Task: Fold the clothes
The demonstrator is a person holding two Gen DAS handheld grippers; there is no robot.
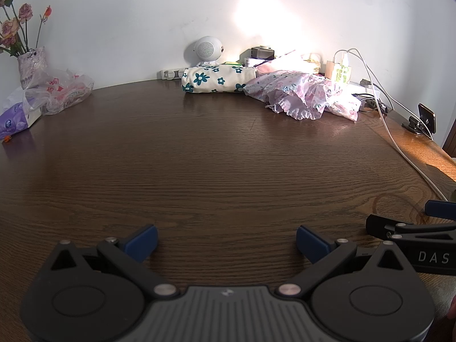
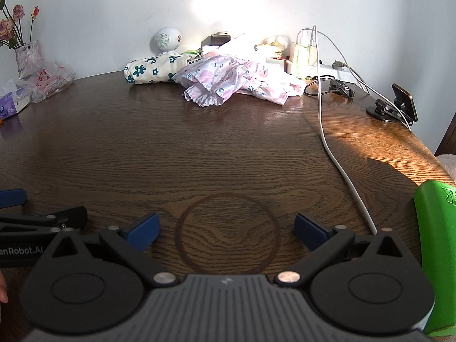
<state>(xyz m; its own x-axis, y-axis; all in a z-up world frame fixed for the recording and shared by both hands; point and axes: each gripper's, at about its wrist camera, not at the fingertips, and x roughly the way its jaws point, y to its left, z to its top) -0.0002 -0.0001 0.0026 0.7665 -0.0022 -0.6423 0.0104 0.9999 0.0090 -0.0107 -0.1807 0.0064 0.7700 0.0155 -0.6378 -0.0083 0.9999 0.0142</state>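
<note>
A crumpled pink floral garment (image 1: 302,94) (image 2: 230,78) lies at the far side of the dark wooden table (image 1: 213,156) (image 2: 199,142). Left of it sits a folded cream cloth with teal flowers (image 1: 216,79) (image 2: 154,69). My left gripper (image 1: 226,240) hovers low over the near table edge, open, nothing between its blue pads (image 1: 145,240). My right gripper (image 2: 226,229) is beside it on the right, also open and empty, far from both garments. Each gripper shows at the edge of the other's view: the right gripper (image 1: 410,233), the left gripper (image 2: 42,225).
A white cable (image 2: 333,154) (image 1: 399,142) runs down the right side of the table. A green object (image 2: 436,250) stands near right. A vase of flowers (image 1: 28,62), plastic bags (image 1: 62,91) and tissues (image 1: 17,119) sit far left. A white speaker (image 1: 206,50), boxes, chargers and a phone stand (image 2: 399,105) line the back.
</note>
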